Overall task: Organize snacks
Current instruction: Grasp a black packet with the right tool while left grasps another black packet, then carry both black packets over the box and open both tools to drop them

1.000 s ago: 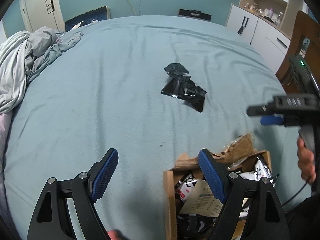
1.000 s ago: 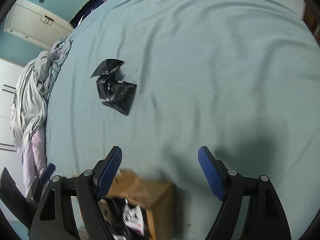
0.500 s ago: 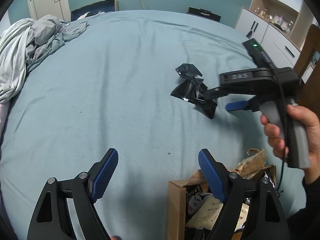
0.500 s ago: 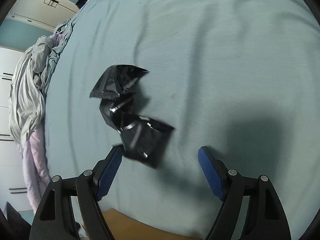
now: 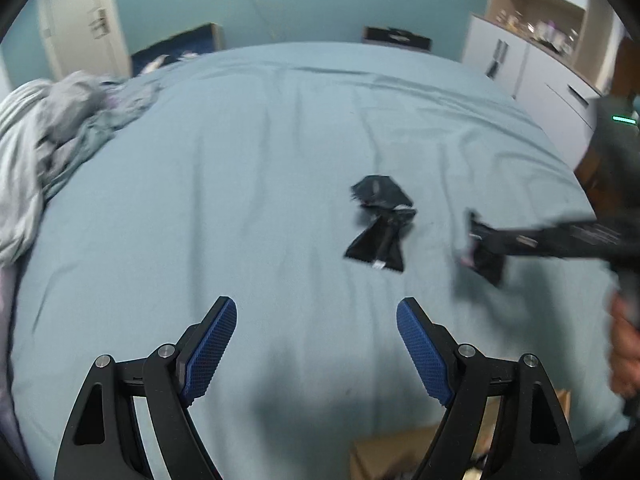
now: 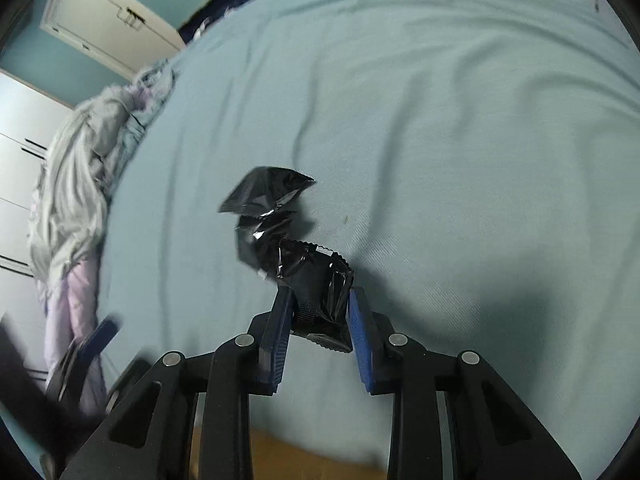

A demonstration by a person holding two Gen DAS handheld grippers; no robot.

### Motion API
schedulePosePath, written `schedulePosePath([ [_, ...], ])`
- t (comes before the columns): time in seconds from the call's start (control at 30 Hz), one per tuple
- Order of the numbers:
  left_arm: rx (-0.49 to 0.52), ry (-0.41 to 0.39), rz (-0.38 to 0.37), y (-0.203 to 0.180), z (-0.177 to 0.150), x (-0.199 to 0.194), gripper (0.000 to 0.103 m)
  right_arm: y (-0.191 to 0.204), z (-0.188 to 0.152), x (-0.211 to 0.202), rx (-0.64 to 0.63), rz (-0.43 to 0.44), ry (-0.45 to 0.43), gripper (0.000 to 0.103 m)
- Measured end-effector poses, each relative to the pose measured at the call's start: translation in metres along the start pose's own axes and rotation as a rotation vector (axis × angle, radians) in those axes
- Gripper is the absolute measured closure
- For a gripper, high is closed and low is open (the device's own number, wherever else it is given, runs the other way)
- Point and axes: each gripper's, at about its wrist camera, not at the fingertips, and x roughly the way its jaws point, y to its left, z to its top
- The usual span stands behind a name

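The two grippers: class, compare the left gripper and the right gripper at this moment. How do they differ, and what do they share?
1. The left gripper stands wide open; the right gripper is closing.
2. The left gripper has nothing between its pads; the right gripper has a black snack packet between its pads.
3. The left gripper hangs over bare bedsheet; the right gripper is at the packets.

Shared: black frames, blue pads, both hand-held.

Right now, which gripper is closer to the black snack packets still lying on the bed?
Right. The right gripper is closing on one black packet beside the black snack packets left on the bed. The left gripper hangs open, short of them.
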Motion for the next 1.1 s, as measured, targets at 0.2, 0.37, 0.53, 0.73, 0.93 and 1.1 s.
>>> schedulePosePath([
  [0.2,0.076,0.127,-0.048,-0.035,0.046,0.058,0.02,-0.011,-0.064,-0.101,0.019,0.024,-0.138,0.076],
  [0.37,0.14,0.218,-0.016,-0.064,0.066,0.096,0.025,-0.021,-0.154,-0.142,0.02,0.054,-0.222,0.076],
  [0.53,0.149,0.234,0.022,-0.071,0.057,0.095,0.075,-0.032,-0.213,-0.145,0.044,-0.024,-0.235,0.076],
  [0.73,0.136,0.162,0.009,-0.068,0.026,0.028,0.078,-0.029,-0.209,-0.14,0.06,-0.003,-0.255,0.076],
  [0.93,0.13,0.068,-0.075,-0.057,-0.025,-0.062,0.079,-0.016,-0.21,-0.138,-0.011,-0.032,-0.252,0.076],
  [1.1,0.154,0.062,-0.175,-0.062,-0.075,-0.101,0.079,-0.011,-0.21,-0.137,-0.022,-0.04,-0.258,0.076],
])
